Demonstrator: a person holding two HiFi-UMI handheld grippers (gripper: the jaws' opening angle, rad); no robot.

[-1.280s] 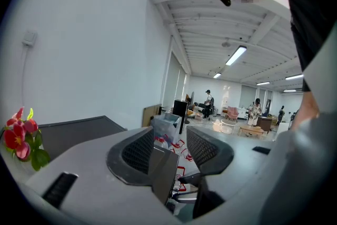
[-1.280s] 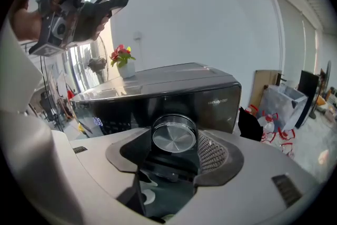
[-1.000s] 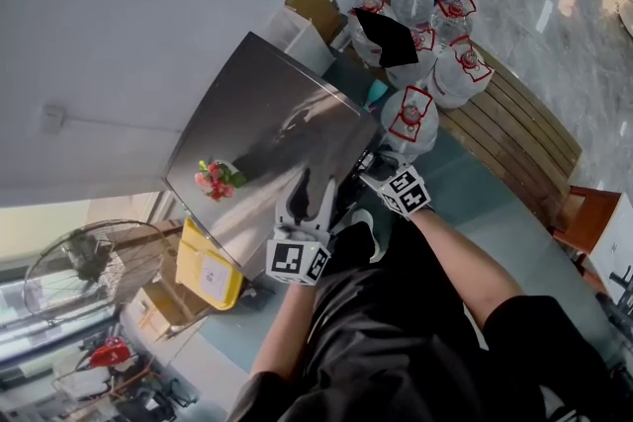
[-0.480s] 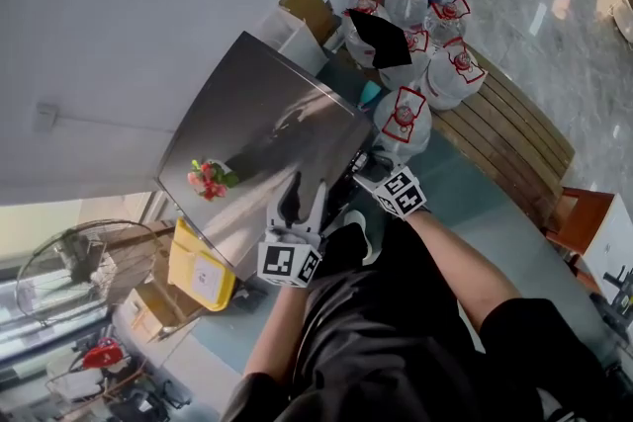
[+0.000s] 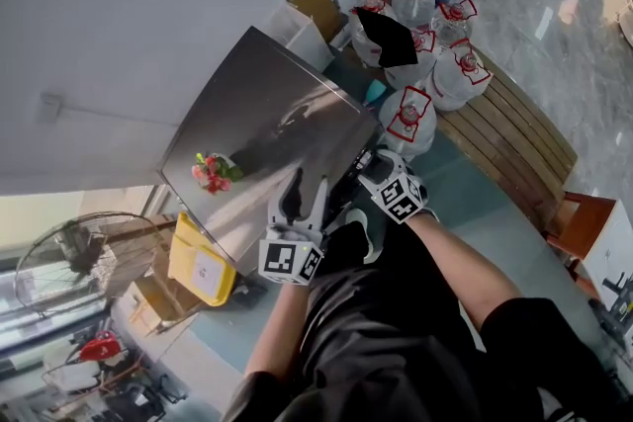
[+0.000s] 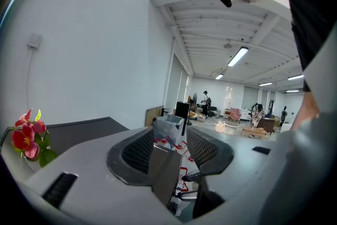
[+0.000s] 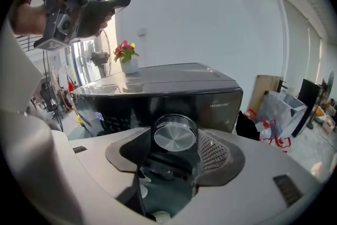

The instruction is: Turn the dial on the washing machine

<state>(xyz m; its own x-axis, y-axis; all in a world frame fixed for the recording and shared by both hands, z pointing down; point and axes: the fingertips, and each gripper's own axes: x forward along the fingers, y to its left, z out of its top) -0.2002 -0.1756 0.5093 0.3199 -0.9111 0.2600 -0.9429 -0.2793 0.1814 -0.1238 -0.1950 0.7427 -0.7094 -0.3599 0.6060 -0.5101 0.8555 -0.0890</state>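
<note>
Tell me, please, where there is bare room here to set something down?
The grey metal washing machine top is bare apart from the small red flower pot at one corner. Clear water jugs crowd the wooden bench beside it.

Open office: tables (image 6: 251, 132), strip lights (image 6: 238, 56)

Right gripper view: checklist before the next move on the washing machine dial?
1. Dial centred between the right gripper fingers: ok.
2. Fingers gripping the dial's rim: cannot tell.
3. Left gripper open, nothing between its fingers: ok.
4. Left gripper held high, away from the dial: ok.
5. Display on the washing machine lit: ok.
</note>
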